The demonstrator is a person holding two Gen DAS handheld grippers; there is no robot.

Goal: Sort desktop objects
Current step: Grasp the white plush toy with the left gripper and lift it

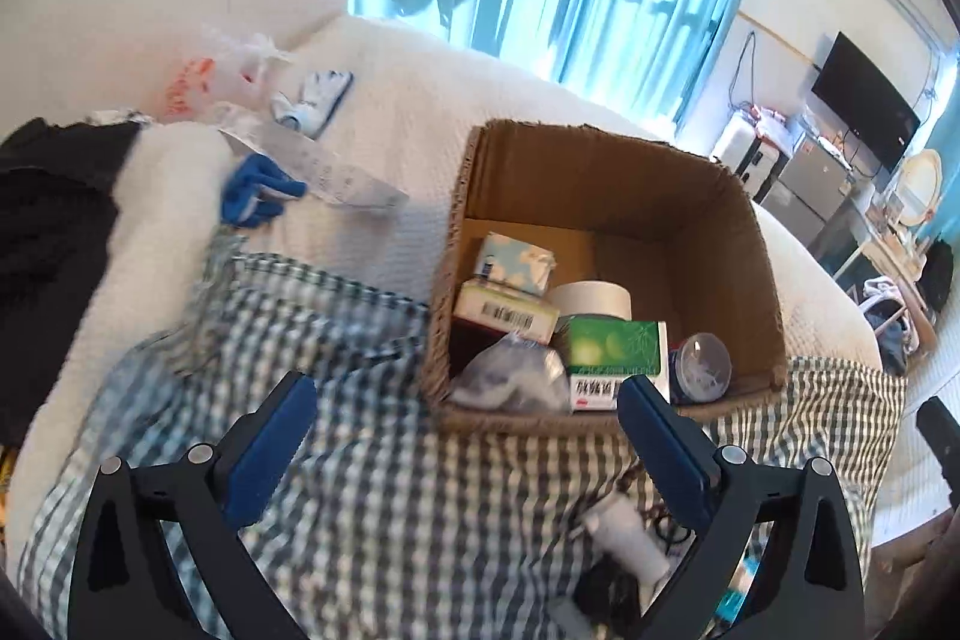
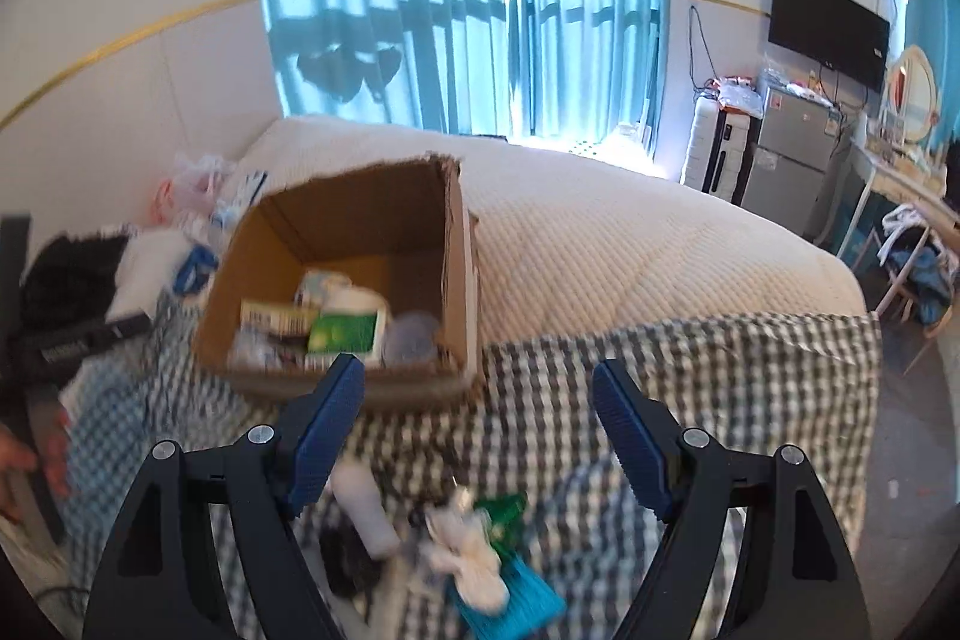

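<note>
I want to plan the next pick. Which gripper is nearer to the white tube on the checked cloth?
Right, I judge. The white tube lies just beyond the right gripper, by its left finger. The left gripper points at the box, with the tube off to its right.

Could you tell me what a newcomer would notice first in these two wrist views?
The open cardboard box on the checkered cloth stands out, already holding a green medicine box, a tape roll and a barcoded carton. Both the left gripper and right gripper are open and empty. Small unsorted items, including a white tube, lie near the right gripper.
</note>
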